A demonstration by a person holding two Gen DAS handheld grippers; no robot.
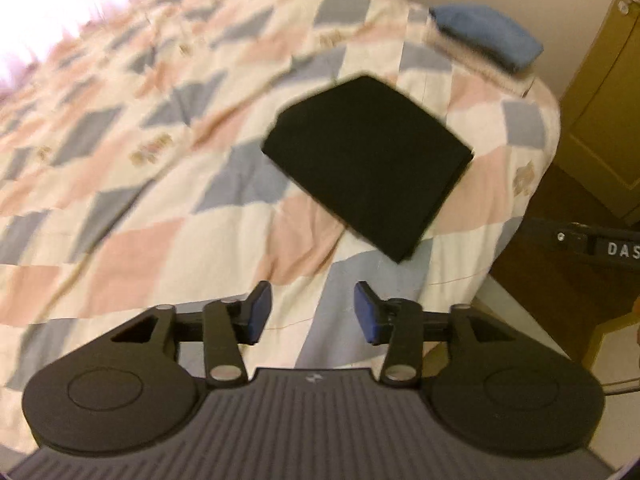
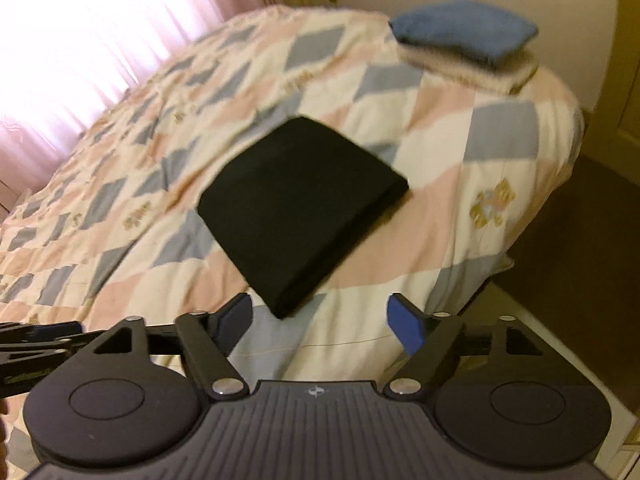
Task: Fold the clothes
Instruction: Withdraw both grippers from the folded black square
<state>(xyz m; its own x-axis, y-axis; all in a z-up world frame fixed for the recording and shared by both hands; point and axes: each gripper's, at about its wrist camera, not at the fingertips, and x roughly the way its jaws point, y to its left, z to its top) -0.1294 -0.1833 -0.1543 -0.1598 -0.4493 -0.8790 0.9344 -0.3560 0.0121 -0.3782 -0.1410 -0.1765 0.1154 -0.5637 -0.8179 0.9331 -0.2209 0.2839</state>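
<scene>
Far left: bright window with pink sheer curtains (image 2: 80,40); a patchwork quilt of cream, pink and grey-blue diamonds (image 1: 120,160) covers the bed. Left gripper (image 1: 313,312) with blue pads hangs over the near edge of the quilt, jaws spread wide, holding nothing; right gripper (image 2: 319,322) is the same, wide apart and empty, near edge. The black garment folded into a flat rectangle (image 2: 300,208) lies on the quilt just beyond both claws, touched by neither, and a folded blue cloth (image 2: 464,32) sits on a folded cream one (image 2: 472,70) at the far right corner of the bed.
</scene>
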